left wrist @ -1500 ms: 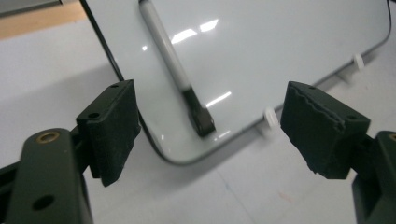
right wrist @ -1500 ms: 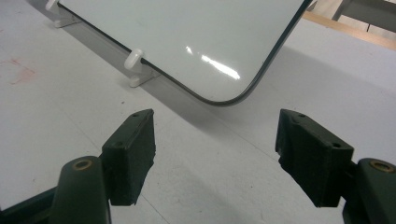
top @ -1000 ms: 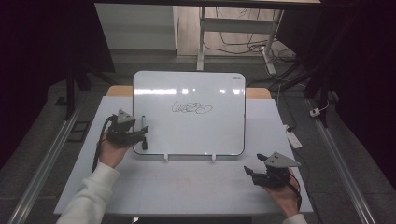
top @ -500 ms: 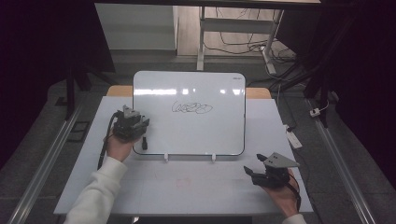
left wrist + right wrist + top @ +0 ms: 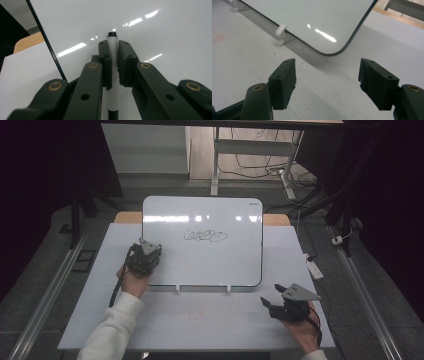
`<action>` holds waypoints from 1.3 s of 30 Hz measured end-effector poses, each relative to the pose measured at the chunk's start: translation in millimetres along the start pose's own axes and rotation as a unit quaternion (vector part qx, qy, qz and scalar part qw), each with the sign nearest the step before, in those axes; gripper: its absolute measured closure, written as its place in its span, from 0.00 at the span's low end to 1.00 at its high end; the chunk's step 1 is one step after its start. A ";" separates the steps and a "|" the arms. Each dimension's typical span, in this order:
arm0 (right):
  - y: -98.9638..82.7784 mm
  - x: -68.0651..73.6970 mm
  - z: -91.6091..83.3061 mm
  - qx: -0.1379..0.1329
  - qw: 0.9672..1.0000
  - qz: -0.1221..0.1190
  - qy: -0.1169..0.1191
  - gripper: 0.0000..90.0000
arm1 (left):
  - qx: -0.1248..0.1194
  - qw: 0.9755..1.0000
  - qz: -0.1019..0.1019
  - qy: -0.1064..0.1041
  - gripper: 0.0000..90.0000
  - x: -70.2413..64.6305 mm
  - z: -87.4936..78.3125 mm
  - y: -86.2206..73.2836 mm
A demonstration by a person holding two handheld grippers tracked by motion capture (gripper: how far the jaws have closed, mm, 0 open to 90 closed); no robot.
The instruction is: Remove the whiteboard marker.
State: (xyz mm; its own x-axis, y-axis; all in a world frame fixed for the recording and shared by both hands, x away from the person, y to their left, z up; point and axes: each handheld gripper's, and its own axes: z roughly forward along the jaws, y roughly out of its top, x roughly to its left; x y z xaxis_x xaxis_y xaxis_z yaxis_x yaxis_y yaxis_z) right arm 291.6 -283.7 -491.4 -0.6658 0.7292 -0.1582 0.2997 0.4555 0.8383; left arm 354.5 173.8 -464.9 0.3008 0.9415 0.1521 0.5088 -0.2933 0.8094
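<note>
White worktop [image 5: 215,320] has loads of bare room up front. My left gripper [image 5: 113,47] is clamped on a marker [image 5: 112,43] at the whiteboard's [image 5: 202,265] left edge; right gripper [image 5: 327,75] gapes wide near the front-right corner.

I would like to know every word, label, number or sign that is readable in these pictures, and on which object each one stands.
Nothing can be read for certain.
Black handwritten scribble on the whiteboard: loops, not legible as letters.
Small dark mark at the whiteboard's top right corner: too small to read.
Faint red marks on the table: too blurred to read.
Marker in the left gripper: no print visible.
</note>
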 end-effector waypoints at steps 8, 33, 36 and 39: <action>-1.1 -1.2 -0.4 -0.002 1.000 0.004 -0.004 0.35 | -0.029 0.999 -0.007 -0.033 0.91 4.7 -16.7 2.6; 8.3 16.7 5.4 -0.024 0.998 0.009 0.060 0.39 | -0.084 0.970 0.021 -0.227 0.91 -41.9 -51.9 9.7; 16.5 24.9 9.1 -0.028 0.996 0.015 0.085 0.38 | -0.082 0.965 0.036 -0.245 0.91 -56.7 -50.4 12.2; 23.3 31.0 12.3 -0.030 0.994 0.023 0.104 0.38 | -0.083 0.961 0.046 -0.258 0.91 -69.9 -48.8 15.7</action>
State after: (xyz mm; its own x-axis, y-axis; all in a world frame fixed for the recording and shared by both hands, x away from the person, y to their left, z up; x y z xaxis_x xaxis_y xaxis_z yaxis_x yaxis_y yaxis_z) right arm 286.3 -244.2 -483.2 -0.7812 0.6241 -0.0127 0.2958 0.3879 0.8729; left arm 302.0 111.5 -435.2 0.7202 0.6926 -0.0402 0.3385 -0.3002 0.8918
